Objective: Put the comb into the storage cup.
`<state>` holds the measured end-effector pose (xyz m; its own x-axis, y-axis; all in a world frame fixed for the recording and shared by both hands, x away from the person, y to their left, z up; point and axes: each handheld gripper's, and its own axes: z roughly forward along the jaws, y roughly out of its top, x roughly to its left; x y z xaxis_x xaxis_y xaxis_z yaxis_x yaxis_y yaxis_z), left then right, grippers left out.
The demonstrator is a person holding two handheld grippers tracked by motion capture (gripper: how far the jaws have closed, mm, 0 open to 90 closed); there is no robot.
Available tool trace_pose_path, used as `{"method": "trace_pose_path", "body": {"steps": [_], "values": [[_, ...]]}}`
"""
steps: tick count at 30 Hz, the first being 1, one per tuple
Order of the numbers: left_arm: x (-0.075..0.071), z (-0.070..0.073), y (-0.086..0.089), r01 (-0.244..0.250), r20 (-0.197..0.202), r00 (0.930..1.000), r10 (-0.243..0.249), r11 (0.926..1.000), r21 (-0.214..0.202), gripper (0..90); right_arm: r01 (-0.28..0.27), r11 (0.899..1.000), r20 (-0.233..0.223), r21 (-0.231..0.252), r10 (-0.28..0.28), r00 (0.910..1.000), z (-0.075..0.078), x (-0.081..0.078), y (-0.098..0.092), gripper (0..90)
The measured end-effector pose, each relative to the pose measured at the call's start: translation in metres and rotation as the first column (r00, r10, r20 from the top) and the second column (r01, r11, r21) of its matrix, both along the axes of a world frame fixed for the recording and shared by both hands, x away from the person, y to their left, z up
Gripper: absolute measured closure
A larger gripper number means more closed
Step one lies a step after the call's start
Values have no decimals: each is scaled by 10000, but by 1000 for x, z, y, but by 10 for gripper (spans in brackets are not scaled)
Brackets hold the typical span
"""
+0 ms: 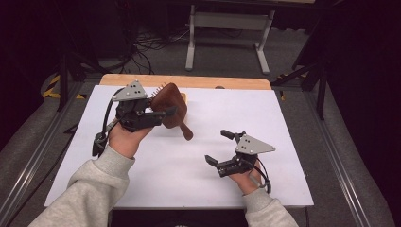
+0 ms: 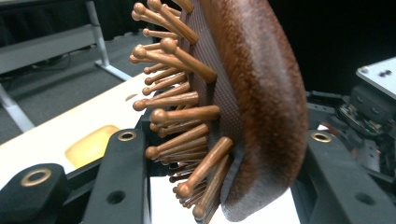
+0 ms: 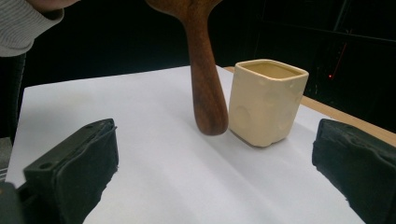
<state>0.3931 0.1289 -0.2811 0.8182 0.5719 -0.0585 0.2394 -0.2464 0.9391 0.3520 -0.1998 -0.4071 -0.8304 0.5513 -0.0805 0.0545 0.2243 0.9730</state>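
The wooden hairbrush (image 1: 171, 108) is pinched by its head in the left gripper (image 1: 158, 115), handle hanging below the fingers; the right gripper (image 1: 222, 147) is held spread, empty, well apart.

The hairbrush (image 1: 171, 109) is dark reddish-brown wood, its pins (image 2: 180, 100) lighter brown (round-tipped). The square cup (image 3: 266, 100) is cream. A white sheet (image 1: 189, 161) covers the tan table (image 1: 198, 82). Both sleeves (image 1: 87, 189) are pale grey.
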Motion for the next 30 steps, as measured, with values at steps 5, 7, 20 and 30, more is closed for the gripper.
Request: {"method": "trace_pose_path", "body": {"steps": [5,7,20,30], "values": [[5,8,3,-278,175,9995,281,9995,-147,551,26,10000,-7,6,-26,10000,0,0,-1,9],[7,11,4,-347,223,9991,351,9992,-195,551,-5,10000,-43,22,5,10000,0,0,-1,9],[19,19,7,-1017,498,9934,1034,9942,-350,546,-90,9999,-118,-100,89,9999,-2,1,1,9],[33,19,7,-1538,469,9865,1572,9857,-686,539,-196,9996,-196,-182,192,9996,-4,2,2,10]]}}
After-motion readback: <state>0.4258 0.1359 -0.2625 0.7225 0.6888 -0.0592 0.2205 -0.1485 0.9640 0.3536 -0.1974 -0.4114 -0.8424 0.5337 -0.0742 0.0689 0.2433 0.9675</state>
